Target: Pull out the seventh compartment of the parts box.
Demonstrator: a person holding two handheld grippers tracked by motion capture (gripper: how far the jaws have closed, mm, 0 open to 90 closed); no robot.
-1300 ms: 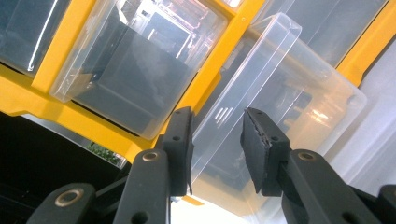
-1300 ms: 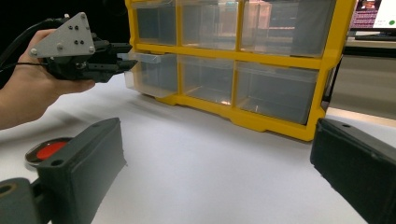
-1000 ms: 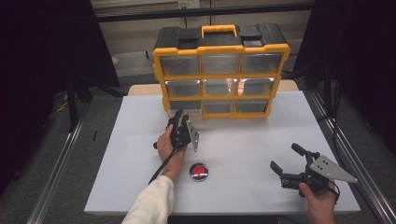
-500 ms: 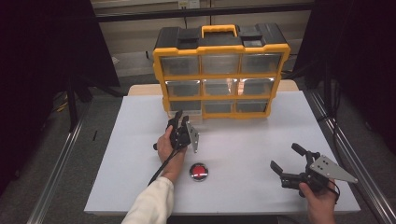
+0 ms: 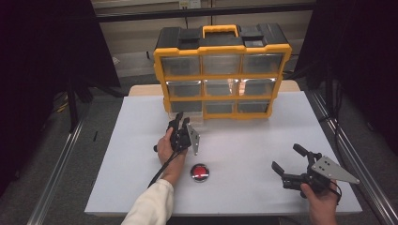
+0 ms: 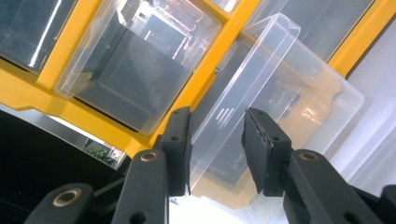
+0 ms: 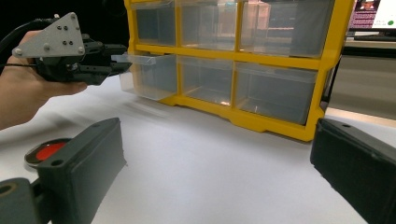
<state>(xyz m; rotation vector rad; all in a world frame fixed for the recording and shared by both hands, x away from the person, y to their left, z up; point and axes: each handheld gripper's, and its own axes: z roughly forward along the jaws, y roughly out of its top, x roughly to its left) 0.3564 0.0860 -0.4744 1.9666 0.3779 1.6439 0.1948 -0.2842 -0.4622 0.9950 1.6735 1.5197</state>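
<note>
At the white bench (image 5: 234, 154), we bring our left gripper (image 6: 217, 135) to the bottom-left drawer (image 7: 148, 74) of the yellow-and-black organiser (image 5: 220, 70), which stands at the bench's far edge; the drawer is drawn partway out of its slot. Its clear front lip sits between the jaws, which are partly closed around it, though we cannot tell from the left gripper view whether both pads actually press on the plastic. We judge the drawer light, thin-walled and slick, stiff enough to slide yet liable to flex or twist out of a one-sided hold, so the raised front lip at its centre looks the best place to take it, pulling straight along the slot. Our left hand (image 5: 165, 147) is rolled so the jaws stand on edge and point at the cabinet, the forearm coming in from the near side. Our right gripper (image 5: 293, 161) rests low near the right front corner, its jaws wide apart and empty. A red push-button (image 5: 200, 172) lies between our two hands
</note>
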